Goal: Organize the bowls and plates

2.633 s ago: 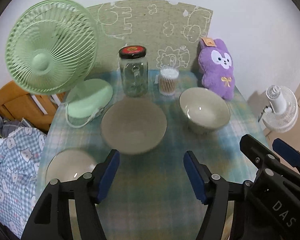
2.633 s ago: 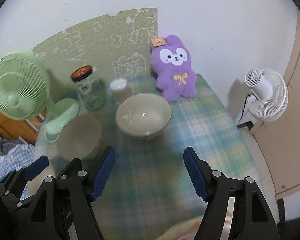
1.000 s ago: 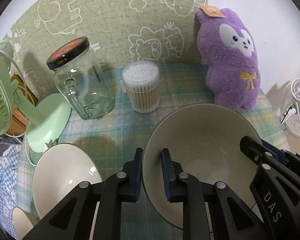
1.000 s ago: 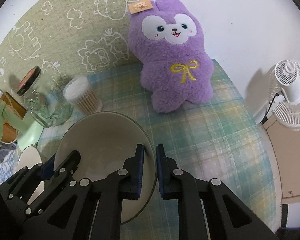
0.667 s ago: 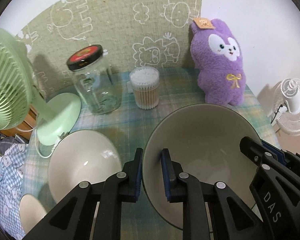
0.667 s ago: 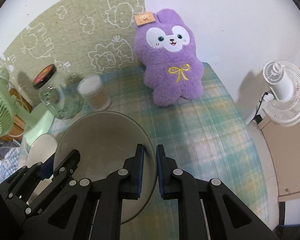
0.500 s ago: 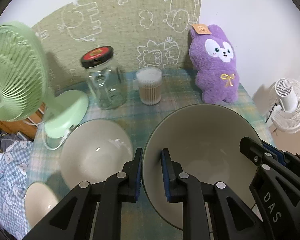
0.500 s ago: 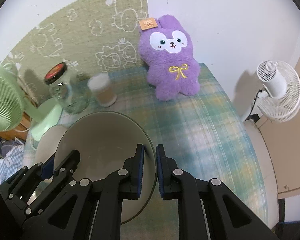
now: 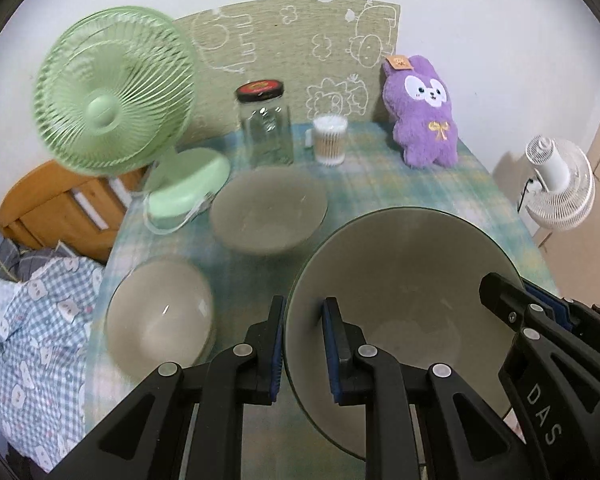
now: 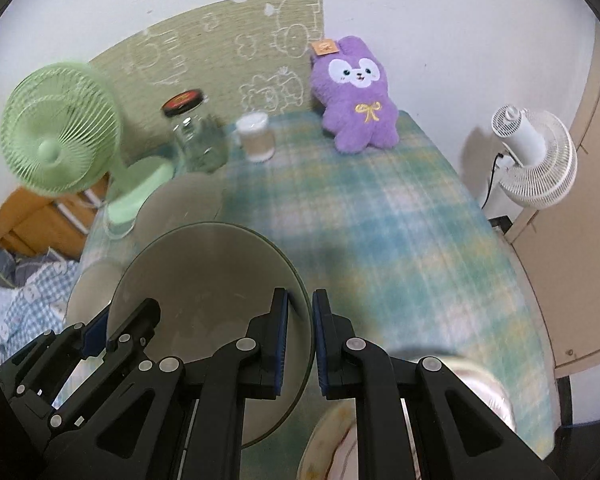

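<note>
Above the near edge of the surface, which is covered in a blue-green plaid cloth, a large beige bowl hangs between two grippers. The left gripper pinches the bowl's left rim, one of its fingers outside the wall and the other inside. The right gripper clamps the opposite rim the same way, its fingers narrow on the thin wall. Two more bowls sit on the surface: a middle bowl near the centre and a smaller bowl by the near left corner. Along the far edge stand a green fan, a glass jar, a cup of cotton swabs and a purple plush rabbit.
</note>
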Motion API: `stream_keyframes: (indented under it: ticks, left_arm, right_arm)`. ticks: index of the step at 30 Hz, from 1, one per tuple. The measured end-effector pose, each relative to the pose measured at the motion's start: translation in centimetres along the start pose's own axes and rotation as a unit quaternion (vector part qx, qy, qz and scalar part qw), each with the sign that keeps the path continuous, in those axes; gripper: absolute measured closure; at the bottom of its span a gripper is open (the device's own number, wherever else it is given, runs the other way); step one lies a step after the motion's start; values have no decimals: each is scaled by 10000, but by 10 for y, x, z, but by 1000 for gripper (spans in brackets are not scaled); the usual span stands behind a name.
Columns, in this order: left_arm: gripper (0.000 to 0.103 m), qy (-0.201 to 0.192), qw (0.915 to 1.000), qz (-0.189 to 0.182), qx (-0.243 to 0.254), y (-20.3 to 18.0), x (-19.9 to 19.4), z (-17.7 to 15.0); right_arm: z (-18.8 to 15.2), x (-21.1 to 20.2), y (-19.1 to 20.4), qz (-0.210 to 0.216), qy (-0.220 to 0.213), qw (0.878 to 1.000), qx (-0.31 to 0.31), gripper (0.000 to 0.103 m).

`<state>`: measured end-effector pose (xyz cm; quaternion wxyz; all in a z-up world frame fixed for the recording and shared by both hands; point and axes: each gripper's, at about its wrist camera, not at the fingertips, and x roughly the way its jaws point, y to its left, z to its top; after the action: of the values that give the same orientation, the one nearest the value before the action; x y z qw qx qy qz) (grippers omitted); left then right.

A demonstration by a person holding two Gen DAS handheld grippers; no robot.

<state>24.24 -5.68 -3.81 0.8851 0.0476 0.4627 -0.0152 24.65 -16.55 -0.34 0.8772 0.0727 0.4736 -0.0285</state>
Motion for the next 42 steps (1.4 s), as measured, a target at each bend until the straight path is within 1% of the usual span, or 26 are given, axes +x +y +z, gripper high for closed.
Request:
stream_keyframes:
  ticks: [4, 10, 14, 19, 23, 29, 34, 35, 36, 37, 38, 39, 40, 41, 42]
  left_arm:
    - [88, 117, 9999, 5, -29, 13, -13, -35]
    - [88, 295, 9995, -29, -62, 28, -23, -76]
    - [88, 391, 9991, -21, -149, 38, -28, -101]
    - [88, 458, 9987, -18, -208, 46, -27, -120]
    - [88, 528, 9984, -18, -219, 52, -23, -132]
    - [88, 662, 9973, -38, -306, 58, -13, -142]
    - [87, 588, 9979, -39, -250, 59, -13, -143]
    - [84, 611, 9978, -65, -244, 59, -12, -143]
    - [74, 631, 9976, -123, -240, 60, -12, -142]
    - [70, 627, 9977, -160, -224, 60, -13, -142]
    - [65, 625, 9978, -149, -192, 59, -15, -141]
    - [59, 648, 9976, -177, -164, 59, -15, -140]
    - [55, 693, 9971, -271, -138, 59, -14, -139]
    - [47, 740, 9965, -361, -133, 59, -14, -138]
    - [47, 740, 9963, -405, -137, 60, -15, -136]
  right_arm:
    - [-37, -12, 10, 6, 80, 10000, -40, 88]
    - [-85, -21, 23, 8, 258, 9996, -78, 88]
    - [-108, -24, 30, 23, 328, 9994, -116, 88]
    - [-130, -22, 40, 3, 412, 9989, -226, 88]
    - [-139, -16, 42, 10, 480, 9986, -223, 88]
    - [-147, -5, 46, -11, 611, 9978, -253, 87]
    - [-146, -4, 51, -101, 555, 9976, -401, 87]
    - [-146, -4, 51, -100, 556, 9976, -409, 87]
    - [-145, -5, 52, -73, 555, 9975, -423, 86]
    - [-144, -4, 52, -49, 583, 9973, -448, 82]
    - [-143, -4, 53, -40, 600, 9971, -473, 70]
    - [-142, -4, 55, -37, 599, 9968, -529, 62]
    - [-140, -5, 56, -45, 588, 9967, -551, 46]
    - [-139, -7, 55, -51, 545, 9970, -542, 39]
    - [-138, -11, 56, -62, 478, 9974, -540, 38]
